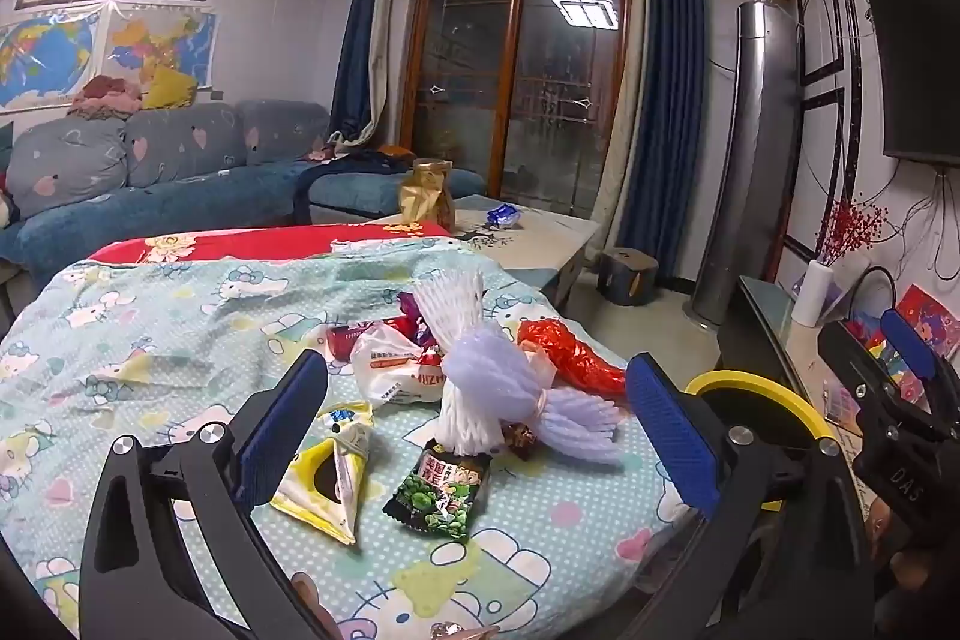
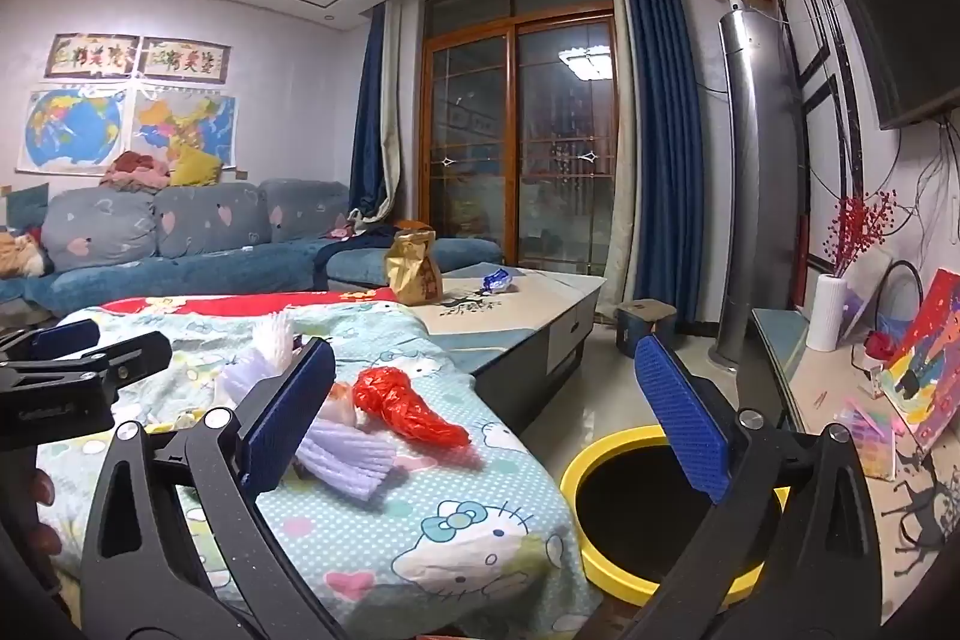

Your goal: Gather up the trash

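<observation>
Trash lies on a Hello Kitty cloth [image 1: 150, 340]: a green-black snack packet [image 1: 441, 490], a yellow-white triangular wrapper [image 1: 327, 484], white and lilac foam fruit nets [image 1: 474, 382], a white bag [image 1: 390, 367] and a red plastic bag [image 1: 570, 352]. My left gripper [image 1: 480, 430] is open and empty, its jaws on either side of the packet and nets. My right gripper [image 2: 486, 412] is open and empty, above the table's right edge; the red bag [image 2: 414, 409] and lilac net [image 2: 348, 454] lie between its jaws. A yellow-rimmed black bin [image 2: 600, 568] stands on the floor, lower right.
A coffee table [image 2: 540, 292] behind carries a gold bag [image 2: 414, 268] and a blue wrapper [image 2: 498, 280]. A blue sofa [image 2: 180, 250] is at the left, a TV stand [image 2: 840, 400] with a white vase [image 2: 827, 304] at the right, and a tall silver air conditioner [image 2: 756, 160].
</observation>
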`<state>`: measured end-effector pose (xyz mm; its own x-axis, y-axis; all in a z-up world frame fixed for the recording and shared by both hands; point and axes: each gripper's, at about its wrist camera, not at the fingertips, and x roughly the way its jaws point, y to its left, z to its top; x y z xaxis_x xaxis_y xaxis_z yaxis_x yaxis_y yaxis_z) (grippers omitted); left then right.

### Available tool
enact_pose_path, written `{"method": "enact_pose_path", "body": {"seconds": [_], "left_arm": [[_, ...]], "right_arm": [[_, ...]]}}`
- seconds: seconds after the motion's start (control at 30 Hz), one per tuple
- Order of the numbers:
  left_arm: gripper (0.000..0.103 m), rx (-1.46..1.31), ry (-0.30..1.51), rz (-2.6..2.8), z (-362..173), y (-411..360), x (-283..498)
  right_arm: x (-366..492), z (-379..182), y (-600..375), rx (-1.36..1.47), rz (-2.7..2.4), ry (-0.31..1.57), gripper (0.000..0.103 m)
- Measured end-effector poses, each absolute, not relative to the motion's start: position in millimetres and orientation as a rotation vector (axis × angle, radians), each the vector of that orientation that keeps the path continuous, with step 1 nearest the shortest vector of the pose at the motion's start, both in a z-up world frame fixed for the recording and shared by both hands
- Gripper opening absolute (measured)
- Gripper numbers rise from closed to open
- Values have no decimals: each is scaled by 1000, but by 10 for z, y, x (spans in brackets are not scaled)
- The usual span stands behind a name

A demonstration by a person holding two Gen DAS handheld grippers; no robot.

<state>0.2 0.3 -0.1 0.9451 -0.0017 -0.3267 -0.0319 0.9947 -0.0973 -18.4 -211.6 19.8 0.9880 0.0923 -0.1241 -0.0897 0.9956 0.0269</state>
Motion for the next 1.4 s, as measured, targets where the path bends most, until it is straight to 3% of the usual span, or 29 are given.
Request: {"method": "enact_pose_path", "body": {"seconds": [1.4], "left_arm": [[97, -96, 326, -11, 83, -91, -97]], "right_arm": [[-162, 159, -2089, 34, 101, 141, 92]]}}
